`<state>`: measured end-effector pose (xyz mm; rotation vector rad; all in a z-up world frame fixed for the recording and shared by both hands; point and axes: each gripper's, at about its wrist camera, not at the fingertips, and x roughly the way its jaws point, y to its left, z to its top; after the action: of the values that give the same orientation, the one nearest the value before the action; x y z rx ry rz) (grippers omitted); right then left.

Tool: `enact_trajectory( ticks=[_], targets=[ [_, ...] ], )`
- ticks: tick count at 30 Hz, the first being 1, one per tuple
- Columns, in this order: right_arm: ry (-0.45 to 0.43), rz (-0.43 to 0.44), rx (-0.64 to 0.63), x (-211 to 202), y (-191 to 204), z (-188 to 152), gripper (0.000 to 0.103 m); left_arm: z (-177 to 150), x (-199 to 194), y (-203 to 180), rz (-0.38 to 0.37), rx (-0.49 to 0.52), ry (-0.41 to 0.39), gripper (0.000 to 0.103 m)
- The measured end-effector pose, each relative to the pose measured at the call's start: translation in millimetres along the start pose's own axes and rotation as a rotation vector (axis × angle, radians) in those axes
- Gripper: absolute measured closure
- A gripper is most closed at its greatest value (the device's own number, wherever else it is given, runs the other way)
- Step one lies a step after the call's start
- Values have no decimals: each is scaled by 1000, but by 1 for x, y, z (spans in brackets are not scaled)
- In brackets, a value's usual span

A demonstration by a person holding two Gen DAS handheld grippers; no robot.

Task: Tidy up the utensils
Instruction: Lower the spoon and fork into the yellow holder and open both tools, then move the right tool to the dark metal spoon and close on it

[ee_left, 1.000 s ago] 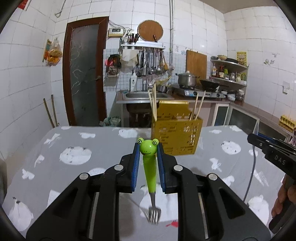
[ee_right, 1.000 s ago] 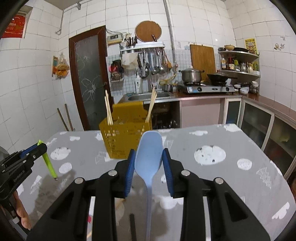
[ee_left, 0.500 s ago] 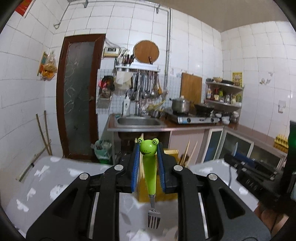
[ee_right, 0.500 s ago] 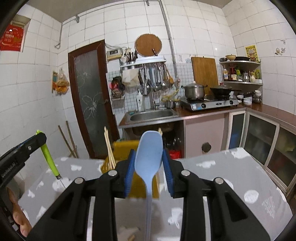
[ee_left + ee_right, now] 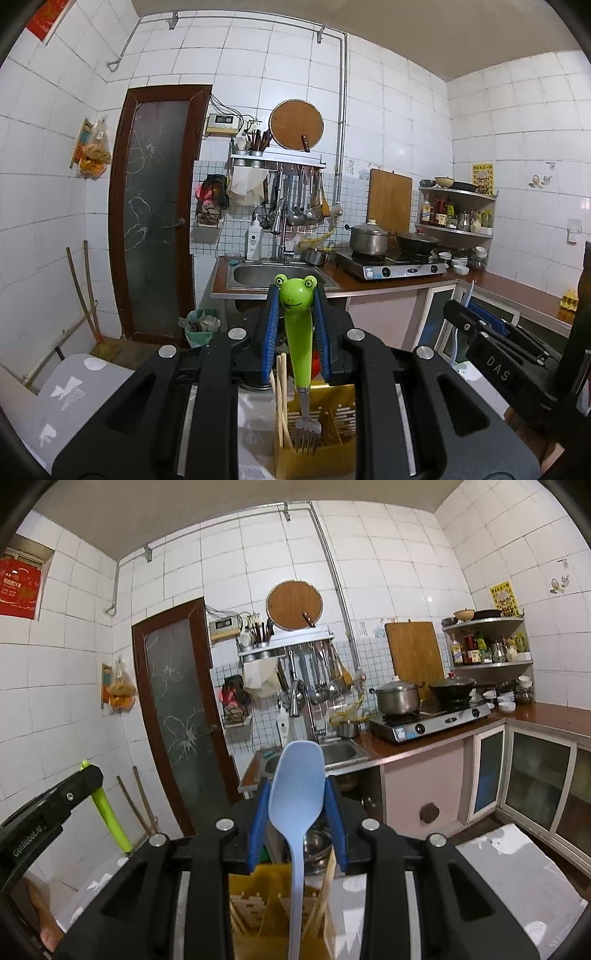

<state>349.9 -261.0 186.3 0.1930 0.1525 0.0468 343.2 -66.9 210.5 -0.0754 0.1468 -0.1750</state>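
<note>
My left gripper (image 5: 294,295) is shut on a green frog-handled fork (image 5: 297,332). The fork hangs tines down over the yellow utensil holder (image 5: 334,413), with its tines at the holder's top. Wooden chopsticks (image 5: 280,398) stand in the holder. My right gripper (image 5: 297,790) is shut on the bowl of a light blue spoon (image 5: 297,786). The spoon's handle points down into the same yellow holder (image 5: 266,897), beside more chopsticks (image 5: 323,890). The left gripper shows in the right wrist view (image 5: 48,808), and the right gripper in the left wrist view (image 5: 491,354).
The holder stands on a table with a grey patterned cloth (image 5: 74,387). Behind are a sink (image 5: 273,275), a stove with a pot (image 5: 369,240), a brown door (image 5: 155,214) and counter cabinets (image 5: 535,771).
Both grippers have risen and closed in over the yellow holder, which has dropped to the bottom of both views. The fork tines and the spoon handle now hang at its opening.
</note>
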Motion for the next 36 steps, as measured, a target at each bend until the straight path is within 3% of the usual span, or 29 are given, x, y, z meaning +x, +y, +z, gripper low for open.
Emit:
enact_trajectory(
  ticks=[9, 16, 20, 21, 22, 23, 25, 33, 36],
  targets=[
    [-13, 14, -9, 43, -4, -28, 73, -35, 51, 6, 15, 21, 37, 85],
    [73, 7, -45, 66, -8, -65, 72, -74, 75, 18, 11, -6, 134, 85],
    [84, -11, -89, 53, -10, -73, 67, -89, 71, 26, -14, -2, 205, 84],
    [101, -8, -83, 50, -10, -71, 58, -91, 67, 26, -4, 8, 206, 77],
    [120, 4, -75, 45, -11, -67, 53, -90, 60, 27, 16, 22, 198, 61],
    [130, 6, -78, 42, -10, -65, 52, -88, 51, 28, 33, 28, 188, 54],
    [140, -17, -87, 30, -8, -58, 41, -81, 31, 32, 38, 20, 166, 38],
    [153, -27, -61, -30, -15, -36, 32, -53, -47, 54, 66, 3, 151, 7],
    [168, -32, -72, -58, -15, -40, 31, -57, -77, 60, 80, 9, 141, 5]
  ],
)
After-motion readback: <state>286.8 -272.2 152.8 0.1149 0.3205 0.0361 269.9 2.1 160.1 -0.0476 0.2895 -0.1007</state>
